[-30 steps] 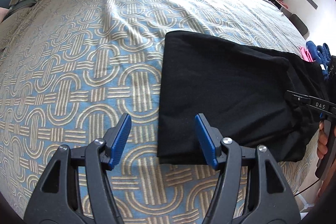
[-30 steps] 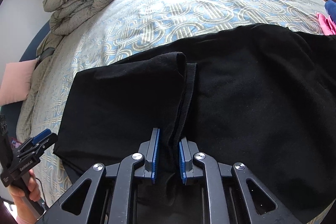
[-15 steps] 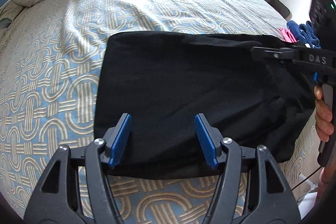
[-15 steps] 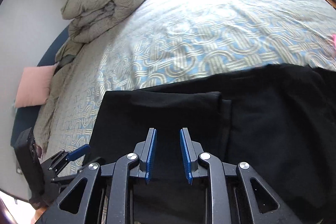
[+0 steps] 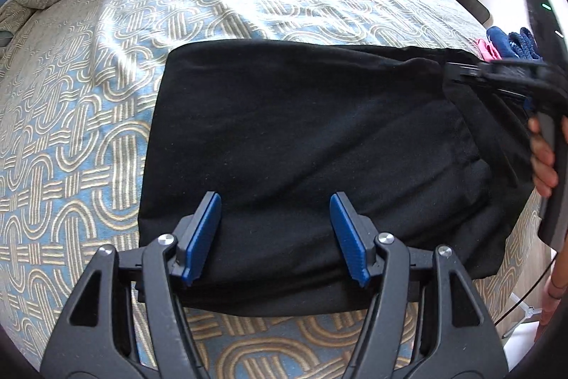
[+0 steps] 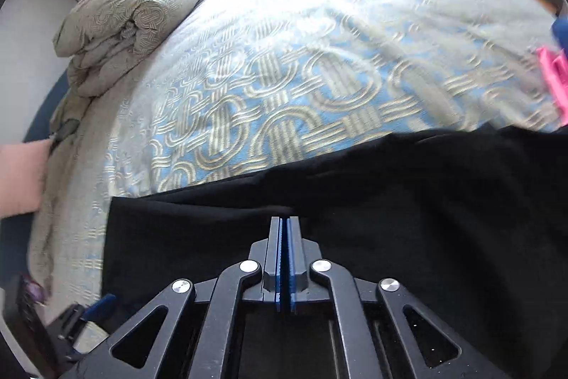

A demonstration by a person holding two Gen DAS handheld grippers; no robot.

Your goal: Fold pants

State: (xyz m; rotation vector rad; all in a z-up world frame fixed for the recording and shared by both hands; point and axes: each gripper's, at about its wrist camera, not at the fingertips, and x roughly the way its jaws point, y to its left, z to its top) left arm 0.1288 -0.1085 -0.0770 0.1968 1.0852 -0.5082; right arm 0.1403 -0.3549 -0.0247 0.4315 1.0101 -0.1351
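Black pants [image 5: 305, 144] lie folded into a thick rectangle on the blue-and-gold patterned bedspread [image 5: 88, 137], near the bed's front edge. From my left wrist view, my left gripper [image 5: 275, 233] hovers low over the near hem of that rectangle, pointing forward across the bed, its blue pads [image 5: 204, 237] spread wide with only fabric showing between them; neither pad touches the cloth that I can see.

My right gripper [image 6: 284, 254] has its blue pads pressed flat together, and I see no cloth caught between them. It points across the pants toward the far side of the bed, tips above the black fabric. In the left view the same tool reaches in from the right edge above the right end of the pants, level and roughly sideways, with the person's right hand [image 5: 543, 155] wrapped around its handle; motion blur softens it there. Whether its tips rest on the fabric, I cannot tell.

Further back, a rolled duvet [image 6: 127, 27] sits at the head of the bed. Pink and blue items [image 5: 511, 41] lie beyond the right end of the pants.
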